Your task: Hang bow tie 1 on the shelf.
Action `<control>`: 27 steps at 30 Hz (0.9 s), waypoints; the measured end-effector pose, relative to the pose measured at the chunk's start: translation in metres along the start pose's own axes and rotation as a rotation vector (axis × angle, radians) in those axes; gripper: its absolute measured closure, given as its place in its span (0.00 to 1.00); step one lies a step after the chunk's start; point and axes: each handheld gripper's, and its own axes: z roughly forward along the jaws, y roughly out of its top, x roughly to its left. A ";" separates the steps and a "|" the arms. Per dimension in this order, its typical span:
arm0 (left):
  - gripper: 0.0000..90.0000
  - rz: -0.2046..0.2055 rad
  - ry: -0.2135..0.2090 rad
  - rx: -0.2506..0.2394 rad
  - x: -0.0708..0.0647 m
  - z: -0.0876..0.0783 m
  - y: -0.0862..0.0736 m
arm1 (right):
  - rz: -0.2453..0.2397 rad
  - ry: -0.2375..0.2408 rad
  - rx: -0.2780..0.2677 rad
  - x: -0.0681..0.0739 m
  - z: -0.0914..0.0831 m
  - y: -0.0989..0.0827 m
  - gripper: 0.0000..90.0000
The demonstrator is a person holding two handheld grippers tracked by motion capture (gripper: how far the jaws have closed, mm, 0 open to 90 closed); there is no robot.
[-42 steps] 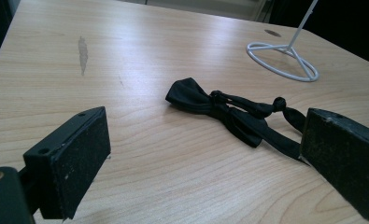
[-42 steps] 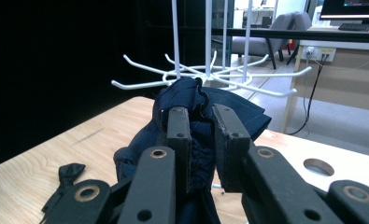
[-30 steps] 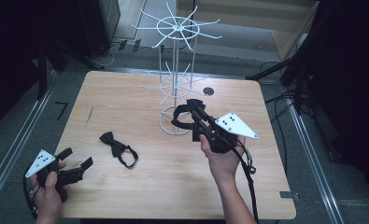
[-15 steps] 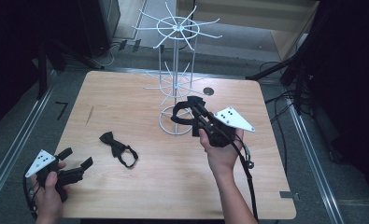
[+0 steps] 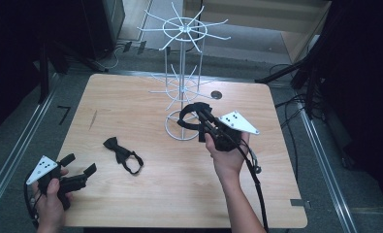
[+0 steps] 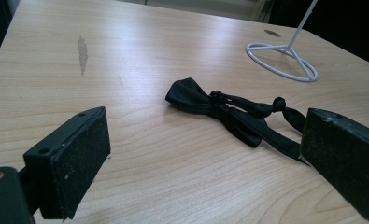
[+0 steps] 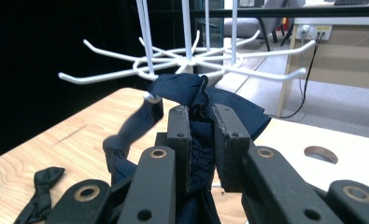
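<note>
Right gripper point(image 5: 202, 118): clenched on a dark bow tie point(image 7: 205, 100) — you have carried it a little closer to the white wire rack point(image 5: 181, 87), and its strap now hangs over a lower prong point(image 7: 102, 75).
Meaning: the hanging step looks nearly there; hook the strap loop before you let go.
Left gripper point(image 5: 77, 166): released, unmoved, well away from the rack at the table point(image 5: 131, 97) corner.
Second bow tie point(image 6: 229, 109): flat on the table — between the left gripper and the rack base, likely next.
</note>
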 end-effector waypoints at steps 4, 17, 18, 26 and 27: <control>0.03 0.001 0.001 0.002 0.000 0.000 0.000 | 0.003 -0.006 0.013 -0.001 0.004 -0.006 0.88; 0.03 0.002 0.000 0.000 0.000 0.000 0.000 | 0.007 -0.021 0.057 -0.006 0.014 -0.022 0.88; 0.03 0.002 0.000 0.001 0.000 0.000 0.000 | 0.009 -0.020 0.060 -0.007 0.015 -0.024 0.88; 0.03 -0.002 0.001 -0.001 0.000 0.000 0.000 | 0.009 -0.024 0.084 -0.007 0.025 -0.037 0.87; 0.03 -0.003 0.001 -0.001 0.000 0.000 0.000 | 0.012 -0.026 0.084 -0.006 0.025 -0.038 0.87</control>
